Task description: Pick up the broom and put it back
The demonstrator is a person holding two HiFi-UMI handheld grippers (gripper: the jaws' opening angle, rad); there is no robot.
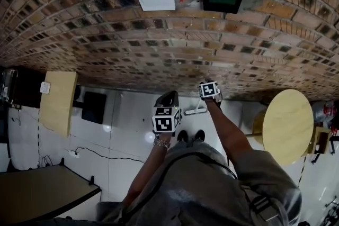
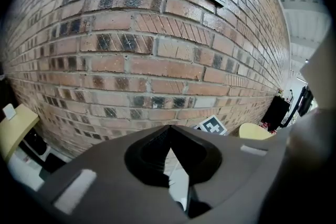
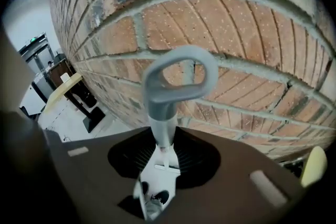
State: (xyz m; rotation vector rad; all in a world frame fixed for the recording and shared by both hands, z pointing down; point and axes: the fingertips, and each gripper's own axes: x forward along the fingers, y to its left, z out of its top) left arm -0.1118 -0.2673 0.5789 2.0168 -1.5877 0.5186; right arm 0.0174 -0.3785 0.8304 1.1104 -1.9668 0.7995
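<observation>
Before a brick wall, the right gripper clamps the broom; the left gripper is closed on nothing.

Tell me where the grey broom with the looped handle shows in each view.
Head view: grey plastic broom just below centre, head near the white floor.
Left gripper view: not in it.
Right gripper view: centre, its looped handle in the right gripper.
Shared landmark: the red brick wall.
</observation>
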